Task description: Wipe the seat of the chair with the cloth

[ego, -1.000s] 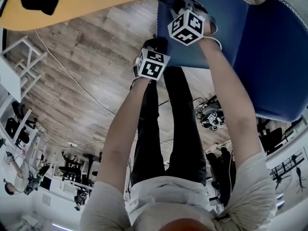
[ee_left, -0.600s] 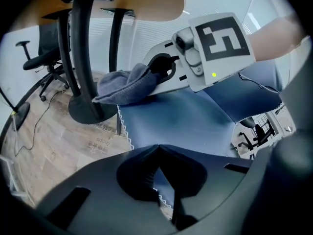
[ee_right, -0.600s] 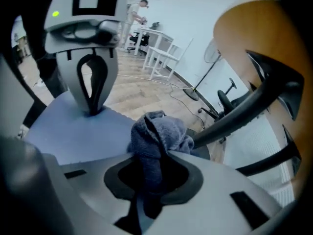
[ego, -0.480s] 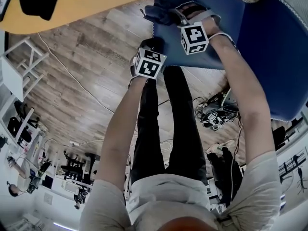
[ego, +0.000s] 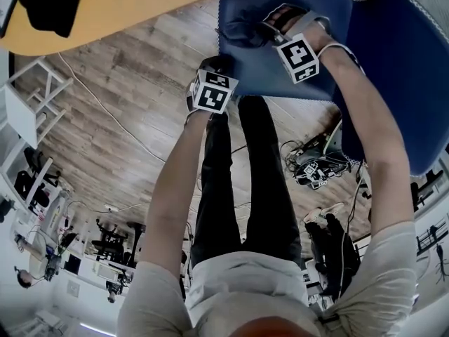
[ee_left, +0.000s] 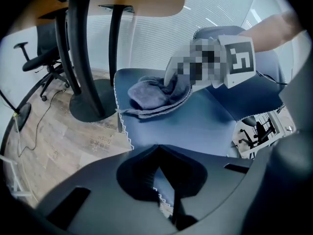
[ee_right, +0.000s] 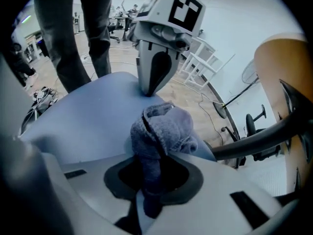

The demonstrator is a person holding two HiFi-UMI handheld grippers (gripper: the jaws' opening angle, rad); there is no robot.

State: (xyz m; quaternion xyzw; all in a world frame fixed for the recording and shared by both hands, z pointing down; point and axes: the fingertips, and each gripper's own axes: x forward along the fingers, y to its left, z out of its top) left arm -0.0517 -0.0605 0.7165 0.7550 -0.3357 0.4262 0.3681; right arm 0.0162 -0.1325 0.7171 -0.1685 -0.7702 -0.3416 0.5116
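Right gripper (ee_right: 149, 199): jaws clamped on a fold of the grey cloth (ee_right: 164, 129). The rest is bunched in a wad just ahead of the jaws, resting on the blue seat (ee_right: 93, 116) near its front corner.

Handling, my read: the cloth is light, soft and limp, so it won't hold shape and will roll under drag on upholstery. Grip deep on a doubled fold, as it is held now. Leave enough wad below the jaws that fabric, not jaw, meets the seat.

Left gripper (ee_left: 161, 180): jaws drawn together, tip down at the seat's stitched front edge, nothing bulky between them. Can't tell if it nips the edge or just rests there.

Further out: chair backrest (ego: 400, 69), wood floor (ego: 119, 111), orange tabletop (ego: 140, 5) on a dark pedestal (ee_left: 93, 102).
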